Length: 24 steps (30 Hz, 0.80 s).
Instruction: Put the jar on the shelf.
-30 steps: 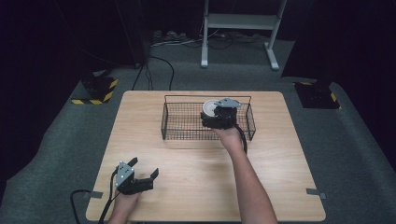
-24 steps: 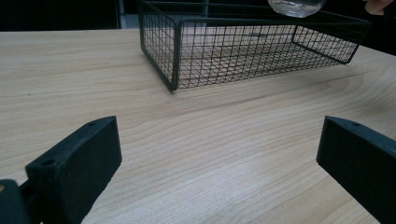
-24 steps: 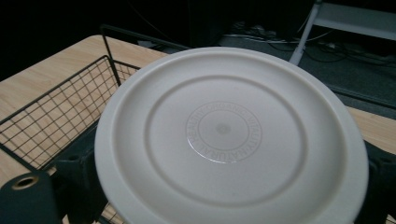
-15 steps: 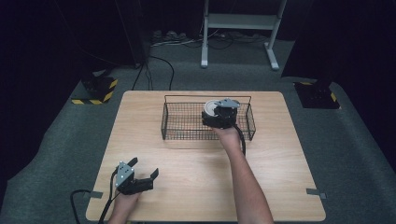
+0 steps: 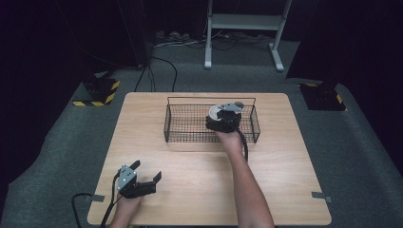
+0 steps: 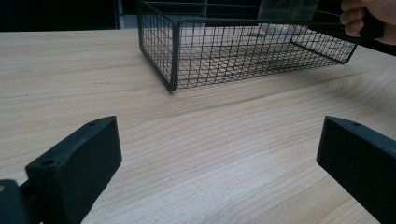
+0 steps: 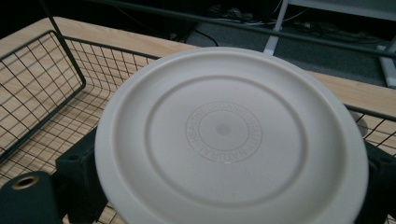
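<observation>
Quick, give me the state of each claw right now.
Left claw: open, holding nothing, low over the table.
Right claw: shut on the white plate, over the wire basket.

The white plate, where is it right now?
The white plate sits between the jaws of the right hand-held gripper, over the right end of the wire basket at the table's far side.
</observation>
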Motion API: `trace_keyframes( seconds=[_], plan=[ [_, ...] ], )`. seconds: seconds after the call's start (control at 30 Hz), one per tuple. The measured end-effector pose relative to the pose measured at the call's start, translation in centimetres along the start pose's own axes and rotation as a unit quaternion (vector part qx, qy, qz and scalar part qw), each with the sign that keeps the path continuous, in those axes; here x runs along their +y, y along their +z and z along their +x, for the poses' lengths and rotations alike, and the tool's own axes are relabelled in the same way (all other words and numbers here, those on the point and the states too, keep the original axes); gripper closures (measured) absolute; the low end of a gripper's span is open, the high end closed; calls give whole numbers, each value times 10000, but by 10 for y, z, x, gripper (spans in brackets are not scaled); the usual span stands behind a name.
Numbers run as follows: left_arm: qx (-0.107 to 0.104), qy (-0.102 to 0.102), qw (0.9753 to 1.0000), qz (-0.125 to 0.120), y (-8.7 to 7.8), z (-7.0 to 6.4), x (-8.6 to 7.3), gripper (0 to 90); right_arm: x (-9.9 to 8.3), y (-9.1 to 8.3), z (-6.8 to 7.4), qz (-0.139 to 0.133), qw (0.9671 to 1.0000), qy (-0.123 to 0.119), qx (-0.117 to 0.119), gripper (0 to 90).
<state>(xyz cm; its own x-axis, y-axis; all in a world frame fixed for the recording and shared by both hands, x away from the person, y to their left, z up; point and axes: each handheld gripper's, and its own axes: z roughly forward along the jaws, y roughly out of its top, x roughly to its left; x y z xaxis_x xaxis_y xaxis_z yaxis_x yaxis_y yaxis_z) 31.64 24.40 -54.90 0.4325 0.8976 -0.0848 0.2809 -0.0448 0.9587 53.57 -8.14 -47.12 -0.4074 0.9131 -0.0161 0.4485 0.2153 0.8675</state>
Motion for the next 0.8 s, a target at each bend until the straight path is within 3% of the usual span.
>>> trace_keyframes(
  seconds=[0.3, 0.6, 0.63, 0.8],
  plan=[
    [-6, 3, 10000, -12, 0, 0, 0, 3, -10, 11, -1, 173, 9998, 70, -38, 94],
    [-9, -8, 10000, -10, 0, 0, 0, 3, -12, 17, -4, 553, 9982, 212, 11, 94],
    [-7, -6, 10000, -10, 0, 0, 0, 3, -14, 19, -5, 692, 9972, 278, 7, 94],
    [-11, -4, 10000, -15, 0, 0, 0, 3, -17, 21, -6, 822, 9962, 289, -34, 94]
  ],
)
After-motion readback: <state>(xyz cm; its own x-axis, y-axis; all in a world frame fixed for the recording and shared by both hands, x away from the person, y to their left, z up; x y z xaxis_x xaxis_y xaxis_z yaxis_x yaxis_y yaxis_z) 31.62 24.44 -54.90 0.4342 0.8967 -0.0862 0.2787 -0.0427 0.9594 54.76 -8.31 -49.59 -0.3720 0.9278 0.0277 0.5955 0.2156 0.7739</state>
